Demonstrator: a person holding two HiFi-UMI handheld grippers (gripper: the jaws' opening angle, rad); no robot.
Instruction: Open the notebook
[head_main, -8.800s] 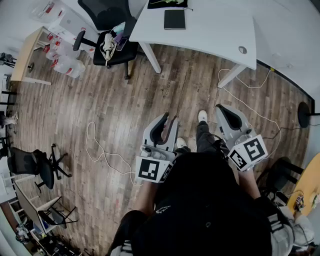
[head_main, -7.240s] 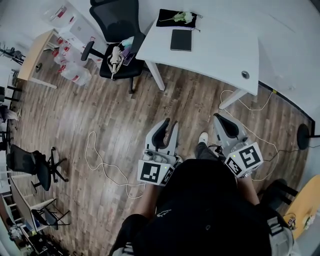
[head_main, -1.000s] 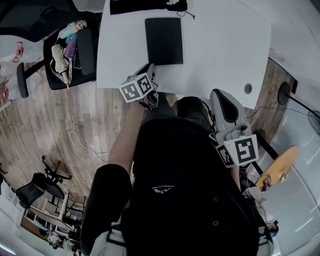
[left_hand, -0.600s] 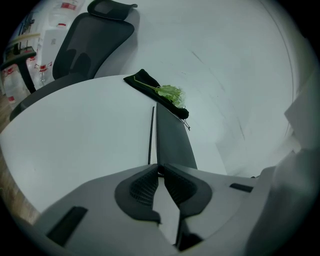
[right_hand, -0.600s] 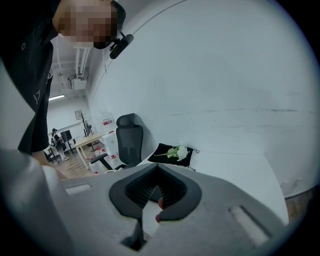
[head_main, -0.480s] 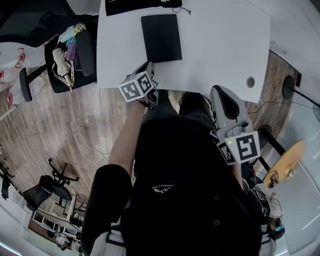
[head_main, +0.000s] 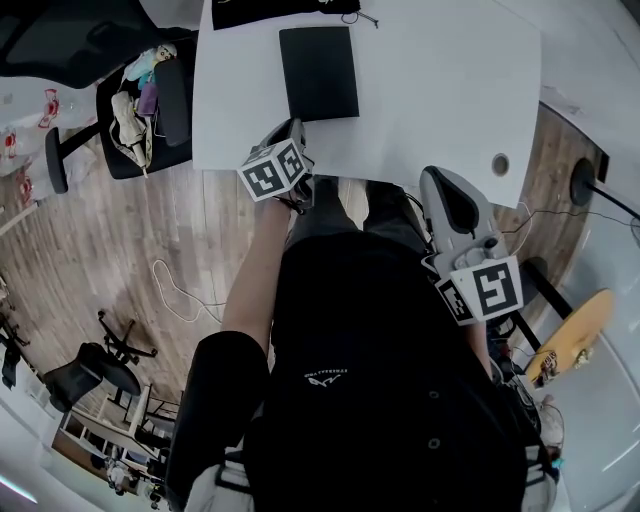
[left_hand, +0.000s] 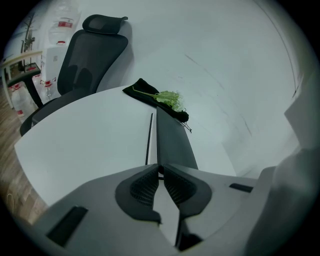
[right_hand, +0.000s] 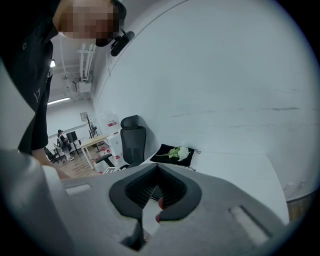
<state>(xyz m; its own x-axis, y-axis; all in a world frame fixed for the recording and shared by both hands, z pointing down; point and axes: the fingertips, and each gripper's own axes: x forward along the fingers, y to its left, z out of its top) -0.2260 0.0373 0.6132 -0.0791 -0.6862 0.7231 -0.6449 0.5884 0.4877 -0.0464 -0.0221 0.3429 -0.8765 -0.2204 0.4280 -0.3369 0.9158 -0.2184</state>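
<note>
The black notebook (head_main: 318, 72) lies closed on the white table (head_main: 440, 90), towards its far left. My left gripper (head_main: 296, 127) is shut and empty, its tips over the table's front edge just short of the notebook's near left corner. In the left gripper view the shut gripper (left_hand: 160, 168) points along the notebook (left_hand: 172, 137). My right gripper (head_main: 437, 178) is shut and held off the table, by the person's right side. In the right gripper view the gripper (right_hand: 157, 172) faces the table (right_hand: 235, 172); the notebook is hidden there.
A black cloth (head_main: 280, 10) with a green-and-white sprig (left_hand: 167, 98) lies just beyond the notebook. A black office chair (head_main: 150, 100) loaded with small items stands left of the table. A cable hole (head_main: 500, 164) sits near the table's front right. Wood floor with a cable (head_main: 175, 290) lies behind.
Earlier I stood back on the wood floor with both grippers low. Now I am at the table, left gripper at the notebook's near edge. Over the last second, hardly any movement.
</note>
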